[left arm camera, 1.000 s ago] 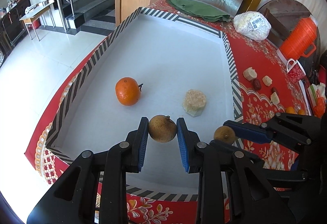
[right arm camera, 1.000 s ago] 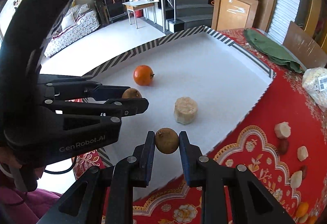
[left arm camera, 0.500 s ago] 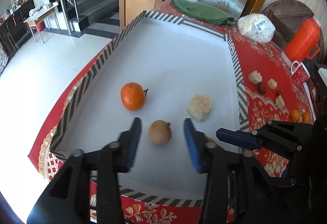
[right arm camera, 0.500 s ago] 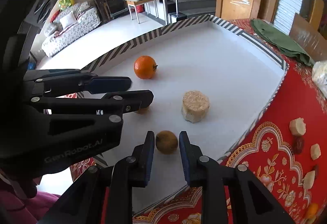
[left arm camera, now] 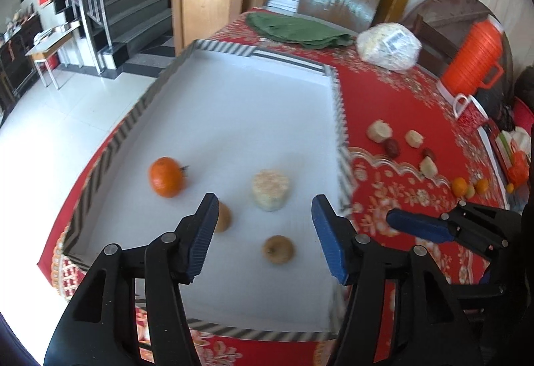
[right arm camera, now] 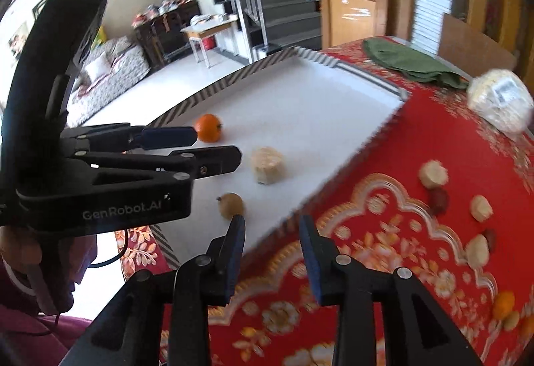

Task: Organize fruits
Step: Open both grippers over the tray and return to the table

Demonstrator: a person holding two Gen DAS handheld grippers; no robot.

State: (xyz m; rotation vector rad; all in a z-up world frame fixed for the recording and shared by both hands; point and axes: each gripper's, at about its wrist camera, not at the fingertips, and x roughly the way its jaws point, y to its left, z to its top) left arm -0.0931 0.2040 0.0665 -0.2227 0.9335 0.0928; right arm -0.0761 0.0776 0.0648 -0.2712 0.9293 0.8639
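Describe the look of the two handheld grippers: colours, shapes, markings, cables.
Both are black plastic clamp-style tools with silver rivets at the pivots. The left gripper has ridged blue pads on its fingers; the right gripper has matching dark blue pads. The right wrist view shows white "GenRobot.AI" lettering on the left tool's body and a thin black cable beneath it.

Both the left gripper (left arm camera: 263,232) and right gripper (right arm camera: 272,244) have opened and drawn back, leaving their two brown fruits (left arm camera: 278,249) (left arm camera: 223,217) lying free on the white tray (left arm camera: 267,119), toward 6 o'clock.
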